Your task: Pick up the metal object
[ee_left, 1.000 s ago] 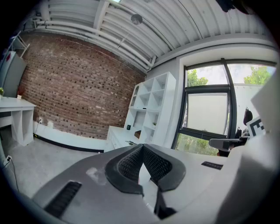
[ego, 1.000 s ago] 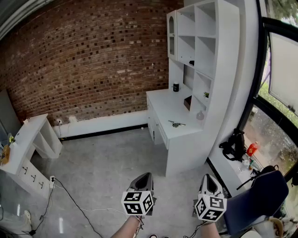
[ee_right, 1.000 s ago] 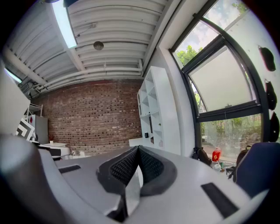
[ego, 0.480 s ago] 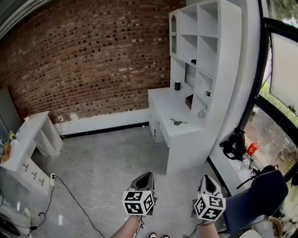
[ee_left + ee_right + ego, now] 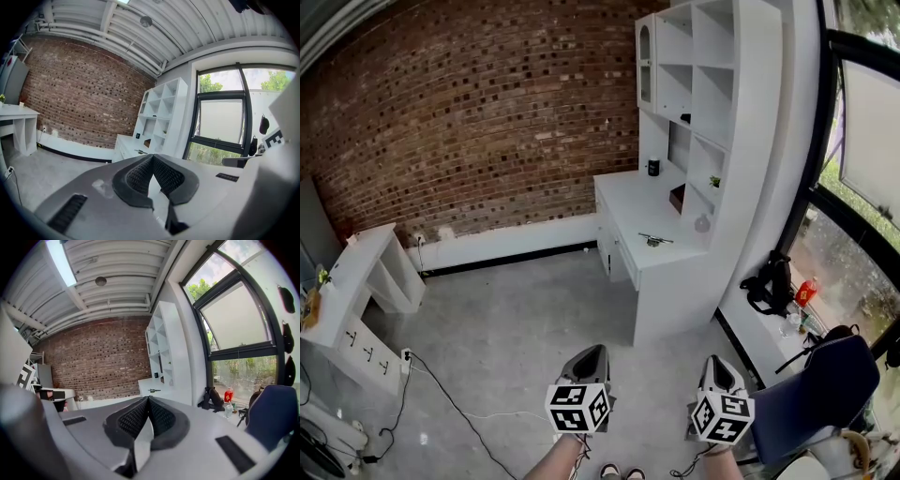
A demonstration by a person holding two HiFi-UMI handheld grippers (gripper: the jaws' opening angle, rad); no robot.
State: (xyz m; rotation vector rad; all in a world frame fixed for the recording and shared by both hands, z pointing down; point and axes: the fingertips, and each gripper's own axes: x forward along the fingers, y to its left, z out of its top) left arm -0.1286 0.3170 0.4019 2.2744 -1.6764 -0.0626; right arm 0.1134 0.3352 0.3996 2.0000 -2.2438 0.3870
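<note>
Metal object (image 5: 654, 240) lies on the white desk (image 5: 626, 208), right of centre in the head view and well apart from both grippers at the bottom edge. It is small and dark, a thin bar with short cross pieces, lying flat near the desk's front. It is too small to make out more. In the left gripper view it shows as a speck (image 5: 140, 151) just above the jaw tips, and likewise in the right gripper view (image 5: 152, 390).

It probably is light for its size, stiff, hard and smooth, so it may skid on the glossy desk top or slip between pads. It should not be fragile. The best hold looks like the long bar, pinched across its narrow width near the middle, clear of the cross pieces.

Left gripper (image 5: 592, 352) has its jaws closed tip to tip on nothing. Right gripper (image 5: 719, 359) is the same, pads meeting with nothing between them. Both bodies are smooth grey plastic, the pads black with a fine ribbed weave, and each carries a cube of square markers.

A rough brick wall (image 5: 487, 122) fills the upper left. A white shelf unit (image 5: 712, 94) rises behind the desk. The floor (image 5: 516, 337) is polished grey.
</note>
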